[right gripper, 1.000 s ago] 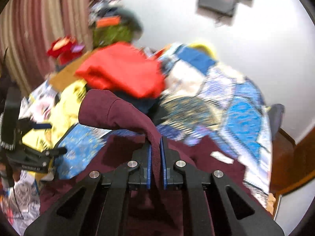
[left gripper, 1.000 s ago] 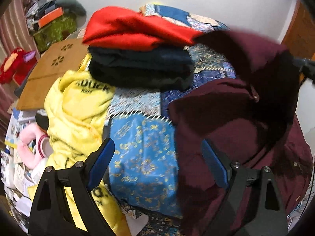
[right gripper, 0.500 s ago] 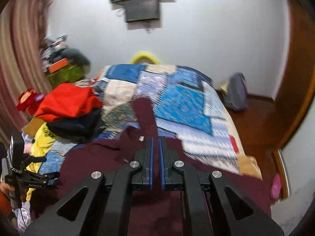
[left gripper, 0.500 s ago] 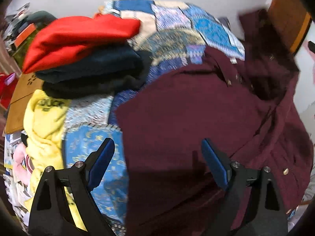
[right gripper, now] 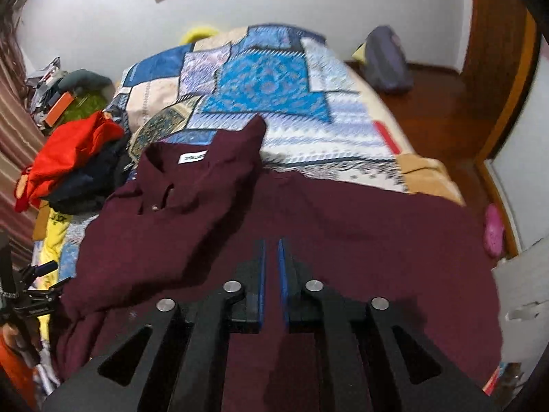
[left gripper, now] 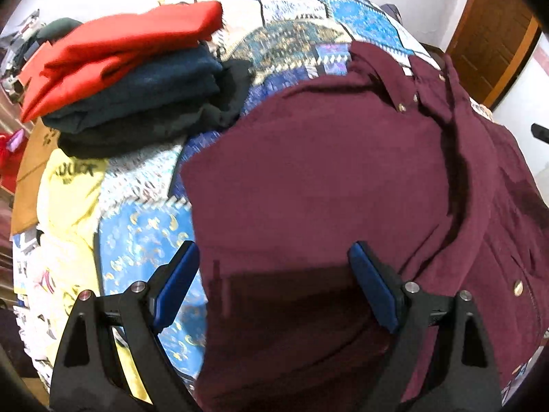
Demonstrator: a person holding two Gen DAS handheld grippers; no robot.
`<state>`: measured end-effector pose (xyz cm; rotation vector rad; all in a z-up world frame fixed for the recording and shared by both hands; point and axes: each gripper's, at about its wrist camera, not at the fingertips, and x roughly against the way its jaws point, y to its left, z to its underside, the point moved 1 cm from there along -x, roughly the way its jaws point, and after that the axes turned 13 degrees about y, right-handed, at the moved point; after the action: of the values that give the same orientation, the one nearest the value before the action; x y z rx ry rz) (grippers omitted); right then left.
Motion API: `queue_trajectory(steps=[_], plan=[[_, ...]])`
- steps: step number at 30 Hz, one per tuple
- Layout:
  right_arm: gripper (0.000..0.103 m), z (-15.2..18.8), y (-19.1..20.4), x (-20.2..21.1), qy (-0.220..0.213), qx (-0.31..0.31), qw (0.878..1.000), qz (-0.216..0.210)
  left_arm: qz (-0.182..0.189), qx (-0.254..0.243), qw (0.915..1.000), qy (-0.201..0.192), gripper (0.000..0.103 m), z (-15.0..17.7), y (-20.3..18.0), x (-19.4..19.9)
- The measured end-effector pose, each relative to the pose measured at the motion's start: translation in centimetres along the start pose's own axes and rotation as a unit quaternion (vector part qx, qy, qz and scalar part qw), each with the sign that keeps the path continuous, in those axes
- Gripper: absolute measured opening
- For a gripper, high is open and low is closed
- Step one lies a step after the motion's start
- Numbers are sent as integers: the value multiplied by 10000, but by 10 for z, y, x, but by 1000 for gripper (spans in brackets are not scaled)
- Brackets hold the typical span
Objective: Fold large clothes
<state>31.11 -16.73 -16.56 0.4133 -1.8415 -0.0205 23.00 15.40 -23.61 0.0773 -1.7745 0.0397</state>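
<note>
Lying on the bed, the shirt shows an unreadable white label; left hand-held gripper spread wide, right hand-held gripper nearly closed, empty.

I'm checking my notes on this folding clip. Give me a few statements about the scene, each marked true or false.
1. The left gripper is open above the maroon shirt. True.
2. The right gripper clamps a fold of the shirt. False: nothing shows between its nearly closed fingers.
3. A red garment tops the folded stack. True.
4. The shirt lies on a bare wooden table. False: it lies on a patchwork quilt.
</note>
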Motion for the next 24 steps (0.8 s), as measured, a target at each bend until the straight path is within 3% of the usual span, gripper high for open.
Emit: queue_trajectory(steps=[3, 6, 14, 22, 24], plan=[[38, -14, 13, -11, 127, -21, 9999, 54, -36, 13, 9998, -215, 89, -11, 4, 12], [45, -36, 31, -21, 52, 165, 9996, 217, 15, 40, 9991, -415, 89, -23, 7, 23], [46, -96, 46, -66, 335, -93, 9986, 402, 225, 207, 9979, -568, 89, -51, 20, 24], [45, -120, 25, -121, 780, -711, 9941, 251, 314, 213, 9989, -274, 89, -58, 24, -5], [33, -116, 24, -119, 636, -738, 9952, 61, 334, 218, 9990, -179, 89, -57, 24, -13]])
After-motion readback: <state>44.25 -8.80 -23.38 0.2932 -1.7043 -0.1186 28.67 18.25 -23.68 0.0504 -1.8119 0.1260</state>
